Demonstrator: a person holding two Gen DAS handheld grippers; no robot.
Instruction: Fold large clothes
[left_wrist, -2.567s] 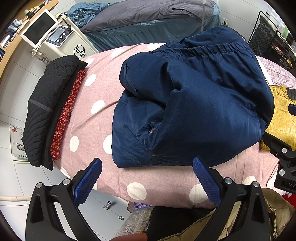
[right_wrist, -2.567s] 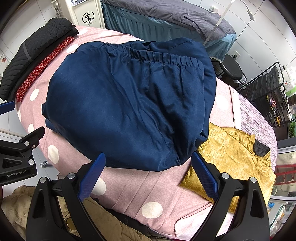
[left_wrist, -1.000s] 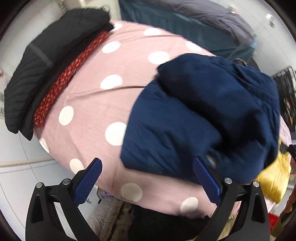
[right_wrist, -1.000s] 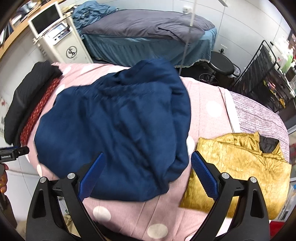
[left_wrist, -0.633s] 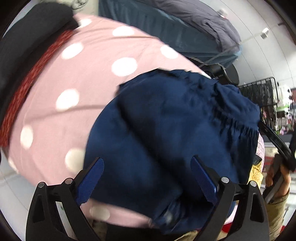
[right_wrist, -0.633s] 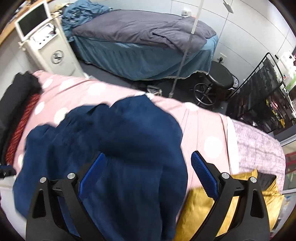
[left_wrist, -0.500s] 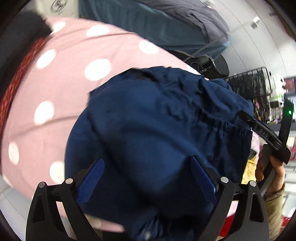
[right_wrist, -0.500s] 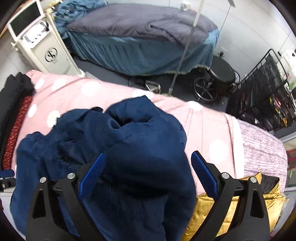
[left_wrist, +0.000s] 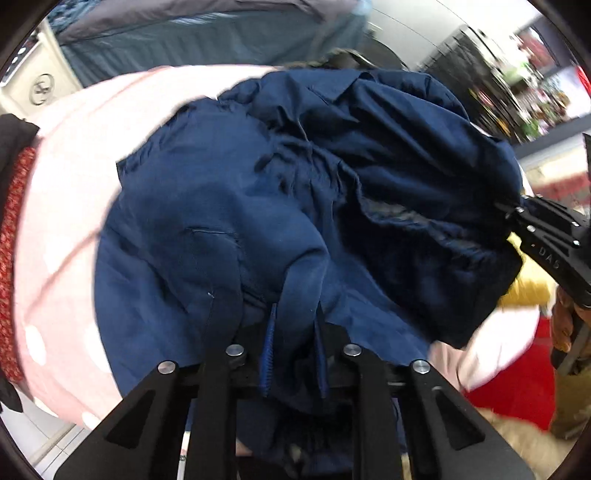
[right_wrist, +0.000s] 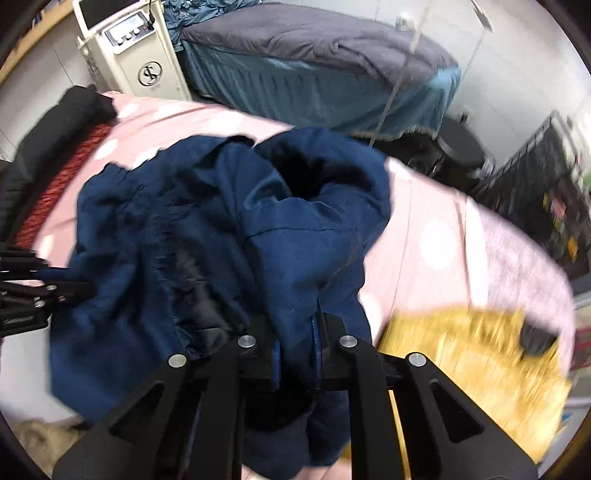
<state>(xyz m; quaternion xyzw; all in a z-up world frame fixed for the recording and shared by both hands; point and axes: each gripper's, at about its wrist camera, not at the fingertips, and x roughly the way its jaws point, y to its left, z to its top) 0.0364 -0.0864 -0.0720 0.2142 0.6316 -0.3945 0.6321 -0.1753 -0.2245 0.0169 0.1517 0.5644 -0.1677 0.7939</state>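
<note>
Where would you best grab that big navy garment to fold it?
By its near edge, from above. Both grippers come in this way: the left gripper is closing on a fold of the navy garment, and the right gripper is shut on another.

Left wrist view: sits just behind the left tool (left_wrist: 293, 347), looks steeply down, very close to the navy garment (left_wrist: 280, 206).
Right wrist view: sits behind the right tool (right_wrist: 297, 349), also tilted steeply down, equally close.
Shared: the navy garment, the pink dotted bed (right_wrist: 443, 236), the black and red pile (left_wrist: 11, 206).
Cross-sight: each view catches the other tool at its edge.
</note>
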